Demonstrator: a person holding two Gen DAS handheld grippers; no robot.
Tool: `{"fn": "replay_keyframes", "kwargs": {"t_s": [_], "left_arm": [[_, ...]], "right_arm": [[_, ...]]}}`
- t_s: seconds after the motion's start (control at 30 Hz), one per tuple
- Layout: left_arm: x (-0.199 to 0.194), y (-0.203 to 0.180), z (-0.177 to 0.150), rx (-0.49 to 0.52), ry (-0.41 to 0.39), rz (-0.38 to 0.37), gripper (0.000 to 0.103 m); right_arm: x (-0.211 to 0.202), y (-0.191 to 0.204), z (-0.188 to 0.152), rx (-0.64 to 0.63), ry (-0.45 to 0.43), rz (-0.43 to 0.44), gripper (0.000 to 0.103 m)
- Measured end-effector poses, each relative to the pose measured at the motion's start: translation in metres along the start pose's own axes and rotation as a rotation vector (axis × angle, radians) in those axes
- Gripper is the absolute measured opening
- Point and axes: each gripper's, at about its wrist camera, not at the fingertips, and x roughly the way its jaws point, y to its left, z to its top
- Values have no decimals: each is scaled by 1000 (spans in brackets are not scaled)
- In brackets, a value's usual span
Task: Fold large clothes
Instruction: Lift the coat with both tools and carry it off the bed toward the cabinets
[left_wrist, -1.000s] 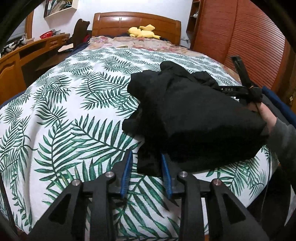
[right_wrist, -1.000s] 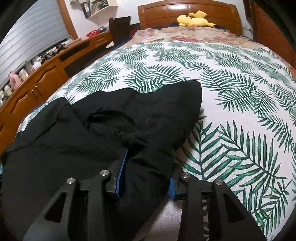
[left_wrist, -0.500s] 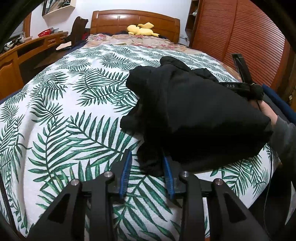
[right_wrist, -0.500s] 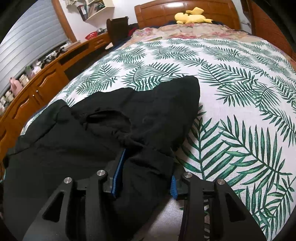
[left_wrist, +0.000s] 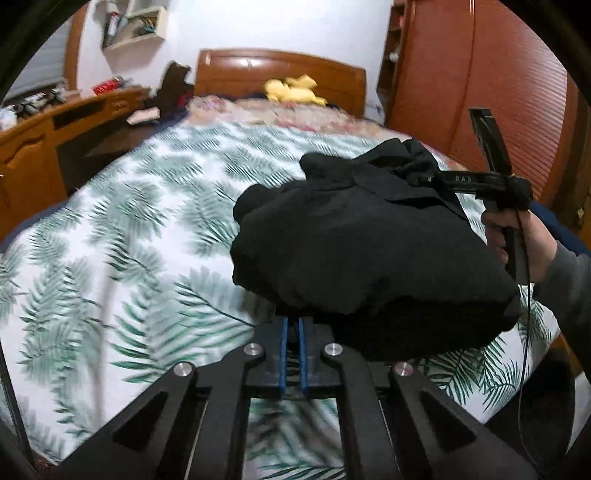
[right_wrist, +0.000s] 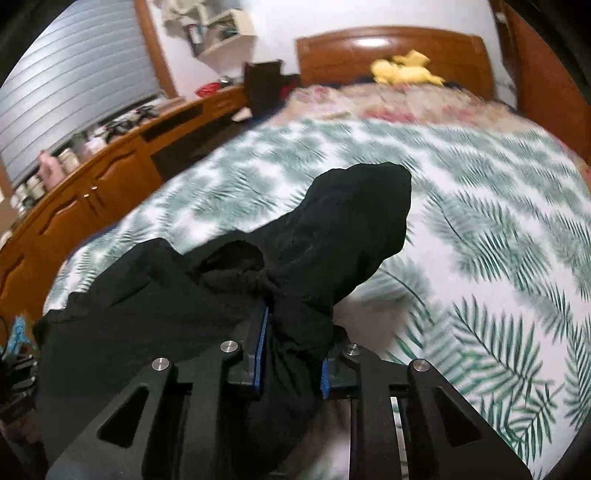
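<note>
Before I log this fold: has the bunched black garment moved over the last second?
Yes. The bunched black garment has lifted off the palm-leaf bedspread, rising toward the wooden headboard.

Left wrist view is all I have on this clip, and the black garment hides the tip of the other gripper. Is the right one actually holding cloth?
Observer: Yes. In the right wrist view the right gripper has a thick bunch of the black garment between its blue-padded fingers.
Operator: Does any cloth stick out past that grip?
Observer: One flap reaches forward over the leaf-print bedspread, toward the headboard.
Operator: Anything beside the bed that I miss?
Observer: A wooden counter along the bed's side carries bottles and jars, one of them pink.
</note>
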Motion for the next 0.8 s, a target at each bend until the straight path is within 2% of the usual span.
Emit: {"fn": "replay_keyframes", "kwargs": {"t_s": [0.2, 0.37, 0.6, 0.8], "left_arm": [[-45, 58, 5, -30, -83, 83, 2], [-84, 134, 10, -74, -121, 207, 2], [-122, 221, -5, -134, -123, 374, 2], [-137, 276, -31, -198, -93, 486, 2]], "right_arm": [[20, 73, 36, -99, -25, 51, 19], [56, 158, 70, -173, -43, 123, 19], [127, 284, 97, -262, -4, 219, 19], [176, 373, 96, -334, 41, 266, 19]]}}
